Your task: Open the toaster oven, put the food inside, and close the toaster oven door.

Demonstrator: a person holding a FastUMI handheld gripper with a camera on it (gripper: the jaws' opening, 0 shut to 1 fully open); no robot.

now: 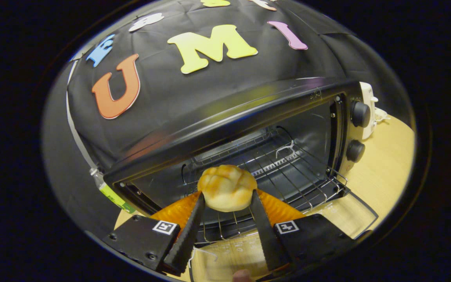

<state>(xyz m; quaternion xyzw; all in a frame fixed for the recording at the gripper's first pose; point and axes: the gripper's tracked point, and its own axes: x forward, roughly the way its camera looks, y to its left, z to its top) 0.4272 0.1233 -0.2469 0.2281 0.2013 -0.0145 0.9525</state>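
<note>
Golden and crusted, the bun [227, 187] sits clamped between the two fingers, one pressing each side, so the gripper [227, 196] is grasping it firmly at its tips. It hangs just at the mouth of the oven [249, 113], above the front edge of the wire rack [288, 168]; whether it touches the wires cannot be told. The glass door [347, 217] lies folded down flat below the fingers, so opening looks done and placing is the step in hand. To do it well, I would carry the bun further in along the rack toward its middle, keeping it low under the black top lip of the oven and level, so the fingers clear both the lip and the door. Lower until the base rests on the wires, then let the fingers part only a little, since a soft bun may cling to one pad and roll. Draw straight back over the door. The two knobs [360, 114] stand to the right, on a wooden table [386, 164].
</note>
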